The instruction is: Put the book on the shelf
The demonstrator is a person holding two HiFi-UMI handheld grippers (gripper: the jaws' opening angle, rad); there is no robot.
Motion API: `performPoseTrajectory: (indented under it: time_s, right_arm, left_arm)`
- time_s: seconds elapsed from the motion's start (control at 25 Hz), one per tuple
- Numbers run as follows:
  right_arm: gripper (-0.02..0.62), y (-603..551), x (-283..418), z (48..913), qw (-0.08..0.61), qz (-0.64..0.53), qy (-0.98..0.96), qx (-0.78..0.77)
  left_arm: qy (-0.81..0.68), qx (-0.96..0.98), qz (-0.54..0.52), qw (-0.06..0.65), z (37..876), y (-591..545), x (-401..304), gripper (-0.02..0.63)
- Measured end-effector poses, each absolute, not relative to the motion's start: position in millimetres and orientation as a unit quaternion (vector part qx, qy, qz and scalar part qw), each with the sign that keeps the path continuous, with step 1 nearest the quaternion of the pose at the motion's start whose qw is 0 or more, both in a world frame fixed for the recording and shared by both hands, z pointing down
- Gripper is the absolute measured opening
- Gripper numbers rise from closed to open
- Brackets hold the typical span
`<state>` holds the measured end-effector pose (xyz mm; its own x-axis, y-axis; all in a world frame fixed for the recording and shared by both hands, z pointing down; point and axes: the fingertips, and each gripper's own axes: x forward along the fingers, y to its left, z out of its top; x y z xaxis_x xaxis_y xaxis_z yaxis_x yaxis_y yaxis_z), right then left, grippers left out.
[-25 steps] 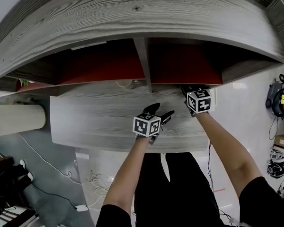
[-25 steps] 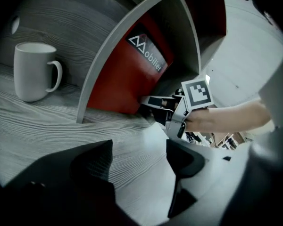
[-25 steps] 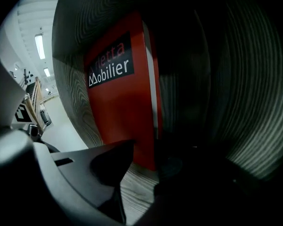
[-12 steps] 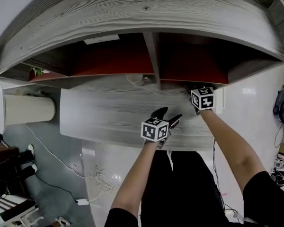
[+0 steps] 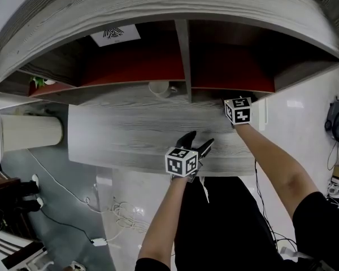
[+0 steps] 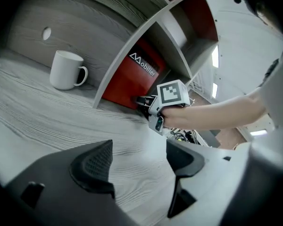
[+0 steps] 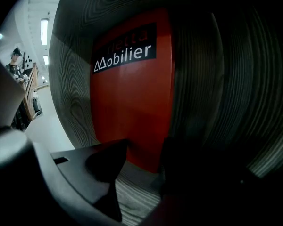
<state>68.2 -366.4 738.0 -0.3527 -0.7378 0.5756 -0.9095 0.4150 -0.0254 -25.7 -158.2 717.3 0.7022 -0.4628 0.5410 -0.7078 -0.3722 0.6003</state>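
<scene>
The red book (image 7: 132, 102), with white "Mobilier" print on a black band, stands upright in the shelf compartment right of the divider (image 6: 132, 55), against a wooden wall. It also shows in the left gripper view as the red book (image 6: 134, 79). My right gripper (image 7: 144, 149) is just in front of its lower edge, jaws apart, pads off the book. The head view shows the right gripper (image 5: 235, 99) at the compartment's mouth. My left gripper (image 5: 199, 140) hovers open and empty over the desk (image 5: 118, 134), near its front edge, and its own view shows that left gripper (image 6: 137, 154) open.
A white mug (image 6: 66, 69) stands on the desk left of the divider, seen as the mug (image 5: 160, 88) from above. A printed sheet (image 5: 116, 34) lies on an upper shelf. A white cylinder (image 5: 31, 131) is left of the desk. Cables (image 5: 121, 219) lie on the floor.
The head view has shifted and shows more of the shelf's inside. The left gripper now sits a little nearer the desk's front edge. The right gripper stays at the right compartment.
</scene>
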Motion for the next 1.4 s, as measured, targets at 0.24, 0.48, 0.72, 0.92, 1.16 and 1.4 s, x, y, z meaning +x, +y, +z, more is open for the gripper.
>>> performPoseTrajectory:
  time_s: [0.24,0.48,0.72,0.92,1.16,1.4]
  right_arm:
    - [0.215,-372,70,738,0.242,0.165,-0.804,0.518]
    - [0.215,-376,70,740,0.238,0.164,-0.802,0.523]
    - [0.213,-382,71,745,0.24,0.175,-0.804,0.515]
    - [0.215,-385,70,749,0.236,0.183,-0.802,0.517]
    - [0.215,-391,72,749,0.232,0.185,-0.806,0.512]
    - [0.219,-399,74,747,0.238,0.187,-0.803,0.514]
  left_arm:
    - [-0.358,0.826,0.153,0.408,718,-146,-38,0.333]
    - [-0.37,0.83,0.132,0.395,708,-154,-43,0.333]
    - [-0.365,0.837,0.125,0.388,699,-157,-29,0.333]
    - [-0.365,0.84,0.121,0.383,696,-171,-20,0.333]
    - [-0.363,0.844,0.115,0.378,692,-187,-10,0.332]
    - [-0.347,0.852,0.132,0.369,689,-186,0,0.333]
